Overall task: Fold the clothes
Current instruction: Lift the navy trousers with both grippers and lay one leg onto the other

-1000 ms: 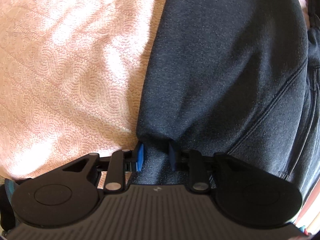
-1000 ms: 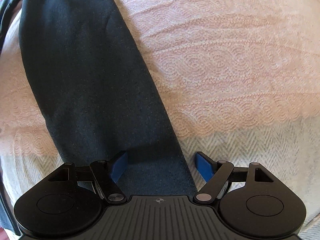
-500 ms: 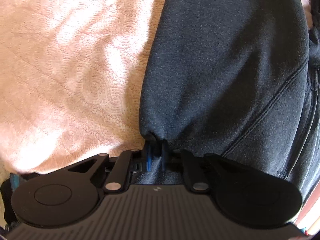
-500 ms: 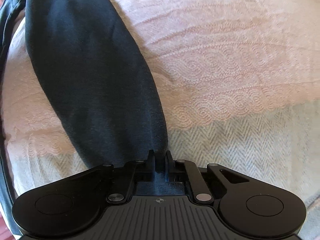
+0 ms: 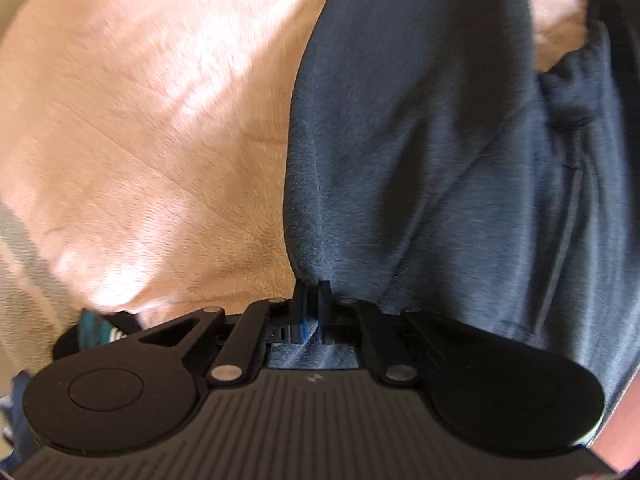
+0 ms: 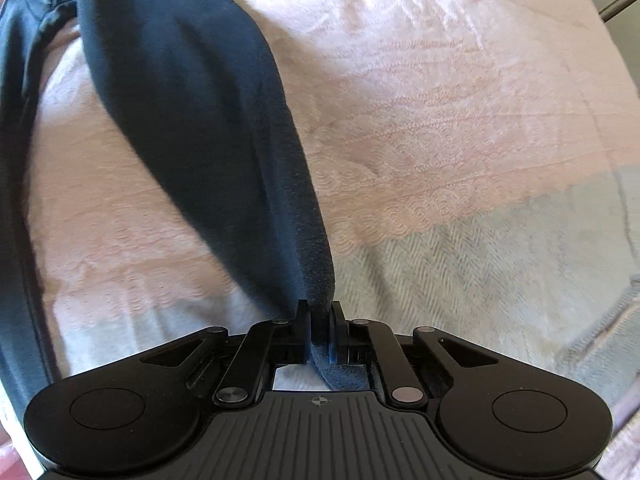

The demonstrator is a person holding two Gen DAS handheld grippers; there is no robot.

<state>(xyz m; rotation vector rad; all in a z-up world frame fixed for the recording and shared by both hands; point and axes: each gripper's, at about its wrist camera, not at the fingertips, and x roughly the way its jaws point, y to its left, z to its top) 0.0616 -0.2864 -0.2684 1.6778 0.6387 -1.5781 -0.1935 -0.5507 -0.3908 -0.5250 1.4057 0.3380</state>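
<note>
- Nearest in each wrist view, the left gripper (image 5: 311,300) and right gripper (image 6: 320,316) are both pinched tight on a bunched edge of the dark trousers (image 6: 192,112), with cloth squeezed between the blue pads.
- A second ago both sets of jaws stood apart around the fabric; half a second ago they had closed on it.
- Beyond the jaws, the trousers hang taut from the two grips, and the fabric looks lifted off the pink bedspread (image 6: 460,100). The views are also blurrier than before, which suggests movement.
- Farther off, the waistband end (image 5: 576,92) lies towards the far edge of the bedspread.
- Progress looks early: the grips are taken, but no fold is laid yet. Carrying this end over and flattening it remains.
</note>
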